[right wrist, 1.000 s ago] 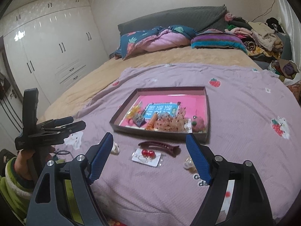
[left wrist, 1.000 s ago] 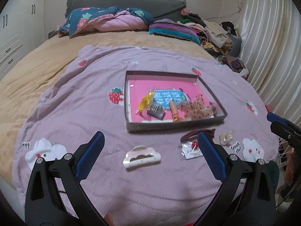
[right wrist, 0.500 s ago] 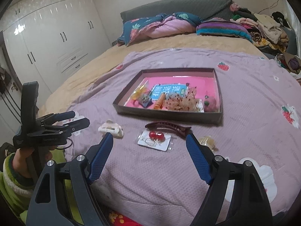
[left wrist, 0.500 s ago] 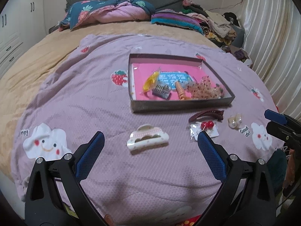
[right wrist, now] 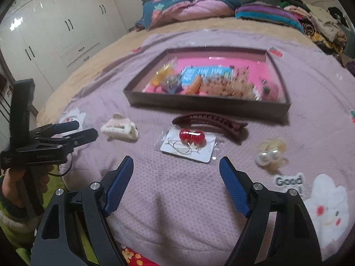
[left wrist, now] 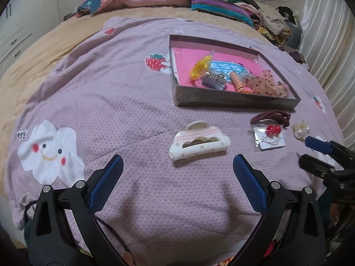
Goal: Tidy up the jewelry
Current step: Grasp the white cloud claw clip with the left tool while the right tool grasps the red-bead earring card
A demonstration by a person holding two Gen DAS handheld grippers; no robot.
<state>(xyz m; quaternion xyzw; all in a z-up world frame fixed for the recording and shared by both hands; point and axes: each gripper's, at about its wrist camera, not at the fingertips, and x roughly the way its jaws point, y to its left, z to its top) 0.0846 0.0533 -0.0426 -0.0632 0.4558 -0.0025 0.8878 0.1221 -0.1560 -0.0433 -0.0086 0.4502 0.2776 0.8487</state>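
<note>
A shallow box with a pink floor (left wrist: 233, 102) (right wrist: 208, 106) lies on the purple blanket and holds several hair pieces. In front of it lie a white cloud-shaped claw clip (left wrist: 198, 140) (right wrist: 119, 128), a dark red long clip (left wrist: 271, 117) (right wrist: 210, 122), red cherry earrings on a card (left wrist: 269, 136) (right wrist: 190, 144) and pearl earrings (left wrist: 300, 129) (right wrist: 270, 153). My left gripper (left wrist: 177, 166) is open and empty just in front of the claw clip. My right gripper (right wrist: 176, 168) is open and empty just in front of the earring card.
The blanket (left wrist: 111, 88) covers a bed with pillows and folded clothes (left wrist: 221, 6) at the far end. White wardrobes (right wrist: 55, 33) stand to the left. A curtain (left wrist: 328, 44) hangs on the right. The blanket's front edge drops off below both grippers.
Both grippers have moved forward and down toward the loose items. The claw clip and the earring card now sit closer to the open jaws. Nothing has been picked up.
</note>
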